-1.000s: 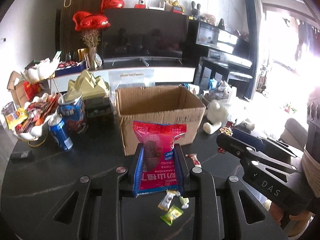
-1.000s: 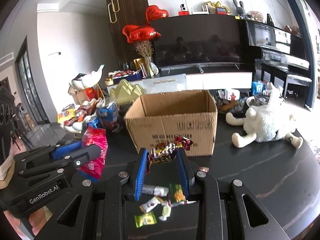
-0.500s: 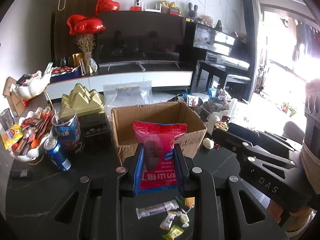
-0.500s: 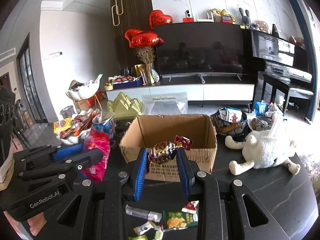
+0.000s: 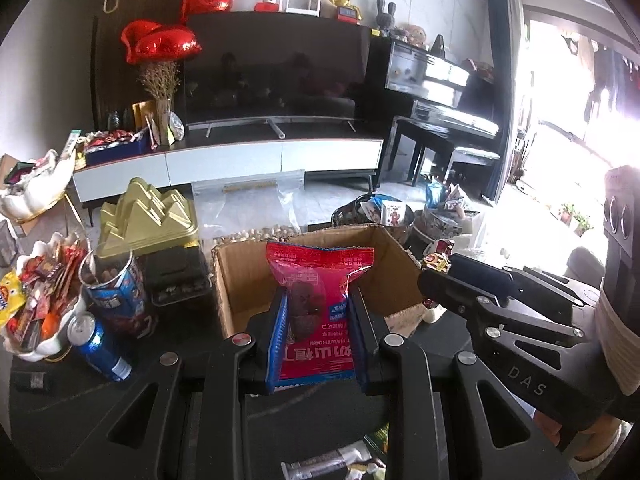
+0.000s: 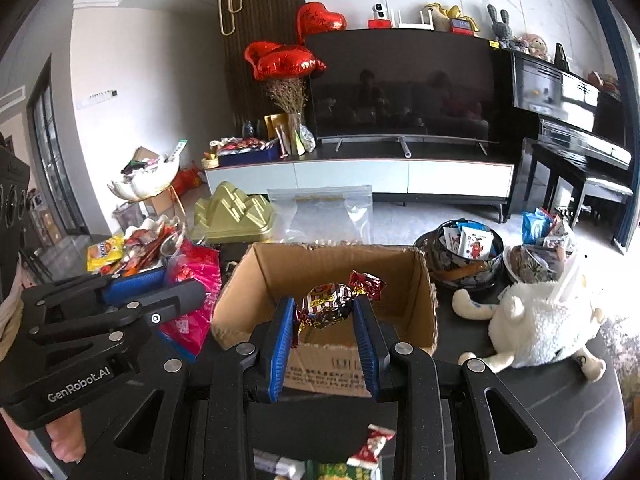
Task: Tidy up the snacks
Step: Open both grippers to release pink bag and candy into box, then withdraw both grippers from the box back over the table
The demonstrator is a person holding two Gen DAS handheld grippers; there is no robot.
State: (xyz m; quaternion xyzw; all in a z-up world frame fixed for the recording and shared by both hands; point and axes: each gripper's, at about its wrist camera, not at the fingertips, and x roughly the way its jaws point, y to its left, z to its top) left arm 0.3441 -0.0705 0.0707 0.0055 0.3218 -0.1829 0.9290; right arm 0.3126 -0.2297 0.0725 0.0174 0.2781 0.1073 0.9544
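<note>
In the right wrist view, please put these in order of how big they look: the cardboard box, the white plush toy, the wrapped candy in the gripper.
1. cardboard box
2. white plush toy
3. wrapped candy, held in the right gripper

The candy is nearest the camera, yet looks smallest, so the order is safe.

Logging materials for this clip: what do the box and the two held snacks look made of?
Box: plain brown corrugated cardboard, matte, with frayed edges. Red packet in the left tongs: thin glossy plastic film, crimped top seam. Candy in the right tongs: shiny crinkled wrapper, likely foil or metallised film.
</note>
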